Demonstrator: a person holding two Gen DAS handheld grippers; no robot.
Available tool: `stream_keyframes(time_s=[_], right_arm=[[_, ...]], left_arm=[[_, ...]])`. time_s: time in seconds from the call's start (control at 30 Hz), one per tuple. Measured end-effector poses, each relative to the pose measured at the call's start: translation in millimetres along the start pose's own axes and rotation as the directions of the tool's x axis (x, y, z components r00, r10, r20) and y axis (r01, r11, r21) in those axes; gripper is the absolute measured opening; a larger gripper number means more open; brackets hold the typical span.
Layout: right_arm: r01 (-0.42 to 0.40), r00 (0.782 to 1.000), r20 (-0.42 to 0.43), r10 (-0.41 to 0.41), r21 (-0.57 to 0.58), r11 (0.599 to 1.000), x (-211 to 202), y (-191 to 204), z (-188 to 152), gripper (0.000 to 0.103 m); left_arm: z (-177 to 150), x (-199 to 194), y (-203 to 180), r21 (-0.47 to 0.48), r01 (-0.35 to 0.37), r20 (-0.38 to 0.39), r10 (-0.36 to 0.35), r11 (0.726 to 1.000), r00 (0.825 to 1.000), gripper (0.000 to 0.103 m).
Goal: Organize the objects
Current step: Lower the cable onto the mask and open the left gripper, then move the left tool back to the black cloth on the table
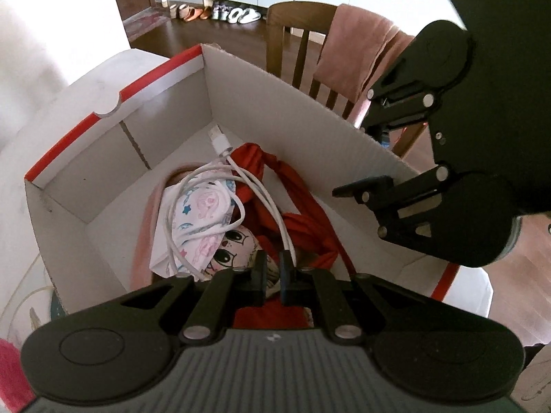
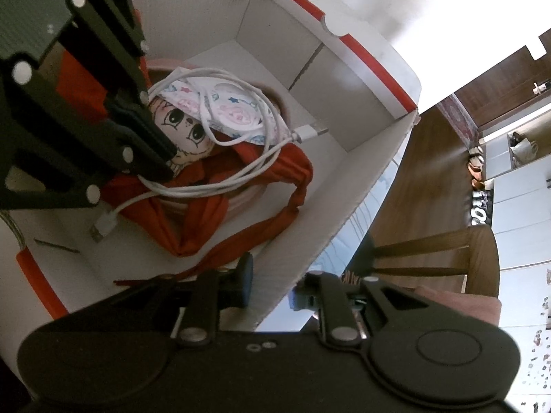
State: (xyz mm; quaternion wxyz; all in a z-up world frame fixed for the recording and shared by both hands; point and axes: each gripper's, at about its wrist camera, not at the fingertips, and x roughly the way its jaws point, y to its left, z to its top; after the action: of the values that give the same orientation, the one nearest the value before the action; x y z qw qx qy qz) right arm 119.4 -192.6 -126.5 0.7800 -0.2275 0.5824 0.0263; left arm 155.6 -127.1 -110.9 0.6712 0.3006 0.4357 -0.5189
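A white cardboard box with red edges holds a rag doll, a patterned face mask, red cloth and a white USB cable. My left gripper is inside the box, its fingers nearly closed on the cable at the doll. My right gripper straddles the box's side wall, one finger inside and one outside; whether it pinches the wall is unclear.
The box sits on a white table. A wooden chair with a pink towel stands behind the box. Shoes line the far wall on the wooden floor.
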Motion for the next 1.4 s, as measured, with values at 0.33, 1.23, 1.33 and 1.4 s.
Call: stream_keyframes(time_s=[0.33,1.23,1.33,1.4], right_arm=[[-0.001,1.0,0.0,0.001,0.0,1.0,0,1,0,0.018],[-0.031,1.0,0.003,0.03,0.012,0.999,0,-4,-2,0.017],[-0.031,1.0,-0.002,0.031,0.013,0.999,0,-4,-1,0.017],[-0.03,1.0,-0.005,0.03,0.013,0.999,0,-4,-1,0.017]], left_arm=[[-13,-30,8,-0.054,-0.006,0.052,0.009,0.999,0.999,0.011],[-147,-154,110,-0.404,-0.189,0.141,0.265,0.895,0.954,0.083],[-167,-157,129,-0.447,-0.254,0.095,0.328,0.858,0.94,0.085],[-179,-155,139,-0.47,-0.279,0.07,0.35,0.838,0.934,0.087]])
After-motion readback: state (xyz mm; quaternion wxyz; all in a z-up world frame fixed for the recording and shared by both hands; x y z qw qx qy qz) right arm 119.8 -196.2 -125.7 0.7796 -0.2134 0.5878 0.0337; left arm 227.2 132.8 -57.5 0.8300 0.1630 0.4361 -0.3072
